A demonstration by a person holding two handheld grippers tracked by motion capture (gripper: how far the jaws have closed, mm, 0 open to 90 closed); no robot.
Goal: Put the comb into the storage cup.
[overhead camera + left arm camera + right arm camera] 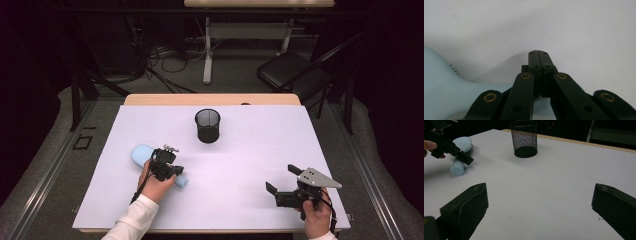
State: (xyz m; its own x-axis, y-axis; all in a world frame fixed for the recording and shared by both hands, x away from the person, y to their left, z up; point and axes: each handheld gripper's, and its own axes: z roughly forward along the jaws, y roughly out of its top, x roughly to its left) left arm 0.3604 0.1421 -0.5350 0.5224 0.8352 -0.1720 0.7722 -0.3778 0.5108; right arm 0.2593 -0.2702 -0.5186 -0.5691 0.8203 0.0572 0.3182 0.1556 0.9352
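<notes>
A light blue brush-shaped object (pixel 142 152) lies on the white table cover, wide head at the far left, handle end (pixel 457 169) pointing toward the near right. My left gripper (pixel 176 171) hovers right over the handle with its jaws pressed together and nothing between them; in the left gripper view the shut pads (pixel 535 60) point past the blue object (pixel 444 87) at bare table. My right gripper (pixel 281 178) rests low near the front right, its jaws spread wide and empty (pixel 541 200). The right gripper view also shows the left gripper (pixel 467 158) across the blue object (pixel 461 143).
A black mesh cup (pixel 207 125) stands upright at the back middle of the table (pixel 240 150), also in the right gripper view (pixel 525 138). Beyond the table's far edge are a folding chair (pixel 290 70), a desk leg and floor cables.
</notes>
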